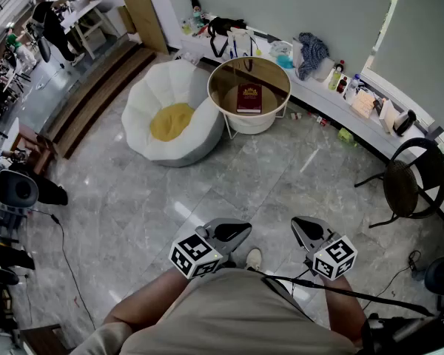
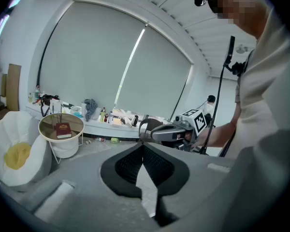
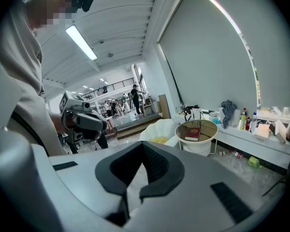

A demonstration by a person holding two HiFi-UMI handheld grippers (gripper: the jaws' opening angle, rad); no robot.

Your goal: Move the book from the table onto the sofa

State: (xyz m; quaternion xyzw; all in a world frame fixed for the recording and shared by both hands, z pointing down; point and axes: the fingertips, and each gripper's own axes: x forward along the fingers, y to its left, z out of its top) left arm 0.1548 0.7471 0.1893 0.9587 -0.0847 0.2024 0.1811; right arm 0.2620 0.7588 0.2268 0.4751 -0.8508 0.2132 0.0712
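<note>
Standing well apart from it, we hold left gripper (image 1: 235, 232) and right gripper (image 1: 304, 231) empty, jaws pressed together. Red book (image 1: 249, 97) lies flat on round tabletop (image 1: 271, 83) beside white sofa (image 1: 151, 93). It looks stiff and moderately heavy; we judge the spine edge the best place to pinch.

Floor (image 1: 140, 198): grey polished marble tile. Grey blinds (image 1: 296, 9) drawn in a curve, cluttered white ledge (image 1: 320, 98) beneath. Black round chair (image 1: 408, 186) right, wooden steps (image 1: 96, 98) left.

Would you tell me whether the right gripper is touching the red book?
Apart: the head view shows bare floor between the right gripper and the red book.
</note>
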